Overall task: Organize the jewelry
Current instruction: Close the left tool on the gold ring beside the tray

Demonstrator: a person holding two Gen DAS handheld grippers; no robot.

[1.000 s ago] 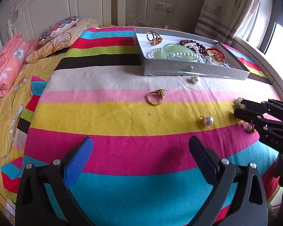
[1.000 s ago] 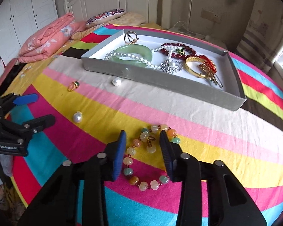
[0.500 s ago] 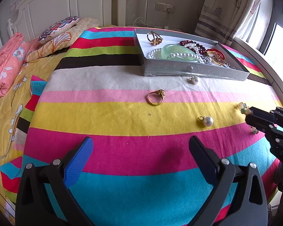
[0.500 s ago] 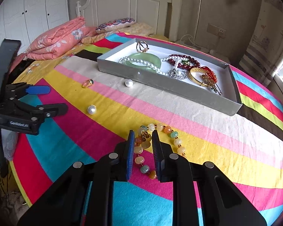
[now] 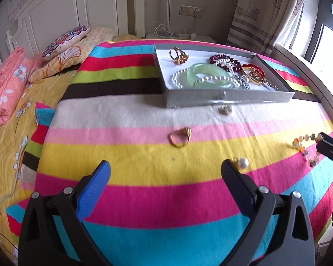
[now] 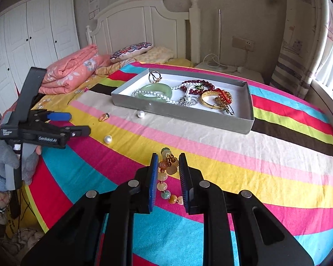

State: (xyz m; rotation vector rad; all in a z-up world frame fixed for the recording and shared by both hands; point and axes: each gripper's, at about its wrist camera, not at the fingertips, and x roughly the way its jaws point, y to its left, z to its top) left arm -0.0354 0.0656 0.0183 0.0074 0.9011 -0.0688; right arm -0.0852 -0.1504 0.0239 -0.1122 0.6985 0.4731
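Note:
A grey jewelry tray (image 6: 246,108) (image 5: 228,98) sits on the striped bed and holds a jade bangle (image 6: 157,90), pearl and red bead strands, a gold bangle and rings. My right gripper (image 6: 168,166) is shut on a multicolour bead bracelet (image 6: 166,173), lifted above the blanket; the bracelet also shows at the right edge of the left wrist view (image 5: 305,147). My left gripper (image 5: 165,175) is open and empty above the blanket. A gold ring (image 5: 181,136) (image 6: 104,117) and two loose pearls (image 5: 243,163) (image 5: 226,109) lie in front of the tray.
A folded pink quilt (image 6: 71,75) and pillows (image 5: 64,43) lie at the head of the bed. The headboard, a wardrobe and a nightstand with cables stand behind. A curtain and window are on the right.
My right gripper has closed on the bead bracelet and raised it off the blanket, pulling back. My left gripper has hardly moved.

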